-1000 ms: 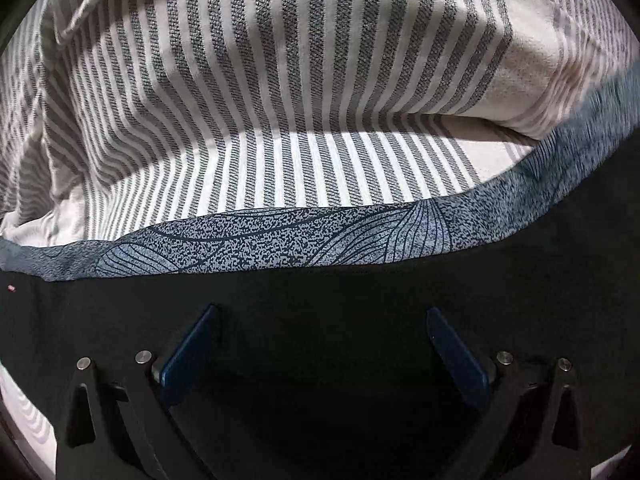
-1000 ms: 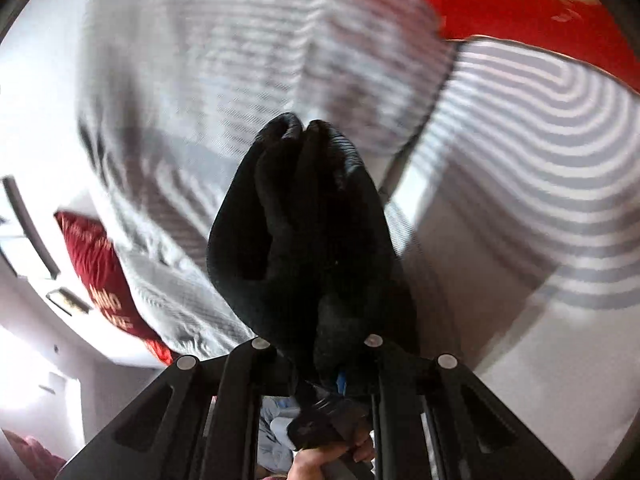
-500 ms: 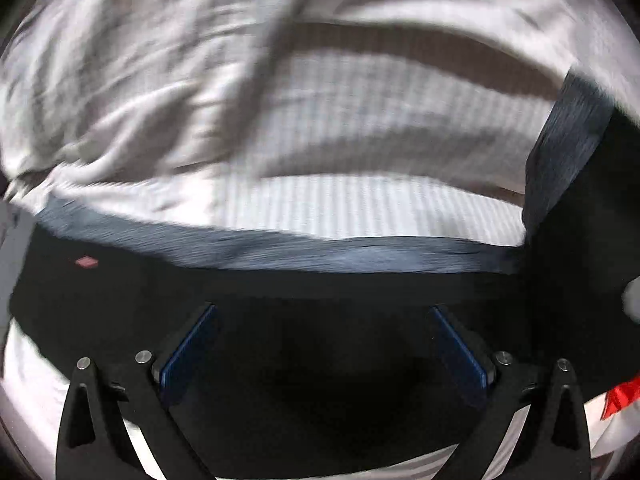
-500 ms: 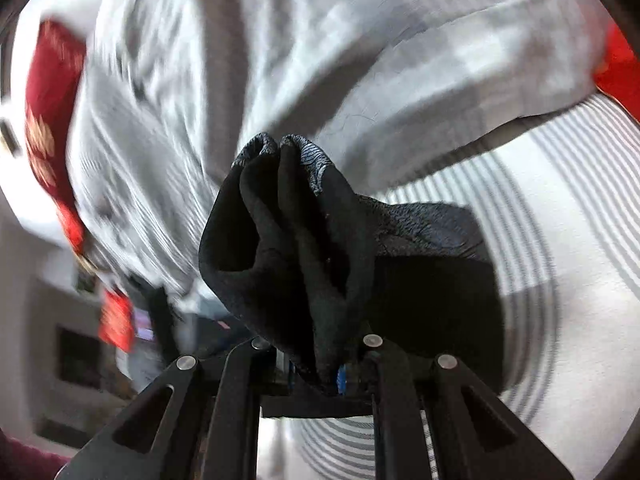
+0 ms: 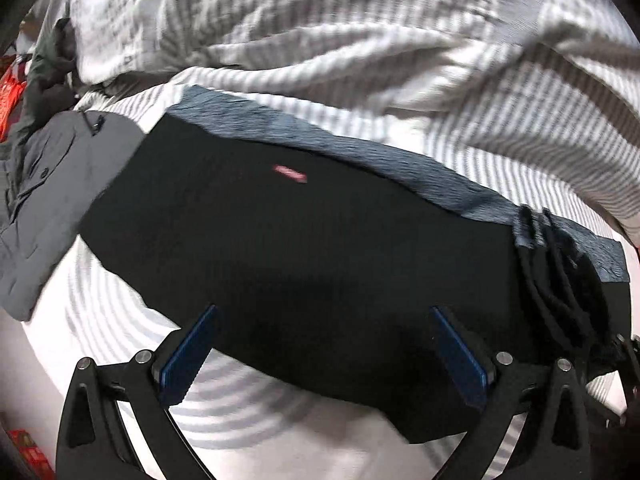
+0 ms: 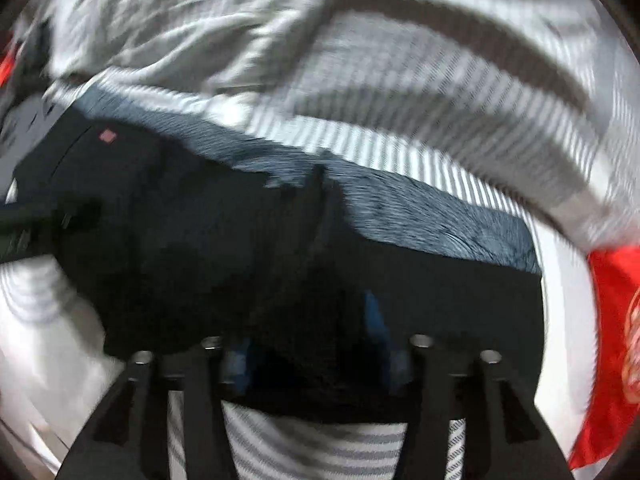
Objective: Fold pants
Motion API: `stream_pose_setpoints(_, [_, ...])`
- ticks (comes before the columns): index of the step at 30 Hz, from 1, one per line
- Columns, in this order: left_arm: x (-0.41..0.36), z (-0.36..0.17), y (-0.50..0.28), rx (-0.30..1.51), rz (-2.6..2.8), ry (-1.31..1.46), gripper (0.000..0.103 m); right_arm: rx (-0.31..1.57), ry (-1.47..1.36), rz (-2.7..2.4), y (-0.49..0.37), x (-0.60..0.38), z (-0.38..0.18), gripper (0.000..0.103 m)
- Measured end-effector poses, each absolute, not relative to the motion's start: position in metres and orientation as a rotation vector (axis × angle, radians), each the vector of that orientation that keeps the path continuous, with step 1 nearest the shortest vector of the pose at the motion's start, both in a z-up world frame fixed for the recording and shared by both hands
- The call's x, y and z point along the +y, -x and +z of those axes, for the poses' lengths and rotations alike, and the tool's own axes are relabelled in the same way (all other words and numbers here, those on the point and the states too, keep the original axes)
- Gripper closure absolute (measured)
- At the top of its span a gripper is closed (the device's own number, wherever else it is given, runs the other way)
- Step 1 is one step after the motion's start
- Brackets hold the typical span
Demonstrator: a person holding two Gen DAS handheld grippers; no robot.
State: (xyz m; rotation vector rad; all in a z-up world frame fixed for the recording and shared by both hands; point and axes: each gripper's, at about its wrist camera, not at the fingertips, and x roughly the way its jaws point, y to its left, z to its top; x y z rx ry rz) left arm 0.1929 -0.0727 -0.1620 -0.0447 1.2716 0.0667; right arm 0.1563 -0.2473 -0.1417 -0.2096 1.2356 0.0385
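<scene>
Pants [image 5: 320, 248] folded flat on striped bed [image 5: 460, 152] | right gripper [image 6: 312, 344] fingers just spread, cloth released beneath | left gripper [image 5: 324, 352] fingers wide, empty | fold laid.

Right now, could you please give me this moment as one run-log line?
pants: folded, flat on striped sheet | left gripper: open above pants | right gripper: just opening, pants between fingers

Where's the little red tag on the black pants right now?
In the left wrist view, the red tag sits upper-centre on the black pants, just below their patterned blue-grey band.
</scene>
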Motion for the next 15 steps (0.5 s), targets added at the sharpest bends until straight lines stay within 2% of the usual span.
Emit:
stream_pose_setpoints(6, [-0.065,-0.154,-0.200,1.264,0.047,0.051,0.000,1.186,0.281,0.219,-0.115,-0.228,-0.111,0.038])
stream_pose_setpoints(11, [-0.103,-0.142,-0.202,1.263,-0.072,0.026,0.000,1.190,0.118,0.071,-0.111,-0.291,-0.089,0.038])
stream_pose_setpoints(12, [-0.115,-0.139,-0.203,1.258,-0.107,0.024,0.000,1.199,0.060,0.012,-0.116,-0.313,-0.087,0.040])
stream_pose_setpoints(15, [-0.154,-0.127,-0.208,1.231,-0.205,0.022,0.000,1.235,-0.083,-0.093,-0.131,-0.365,-0.090,0.064])
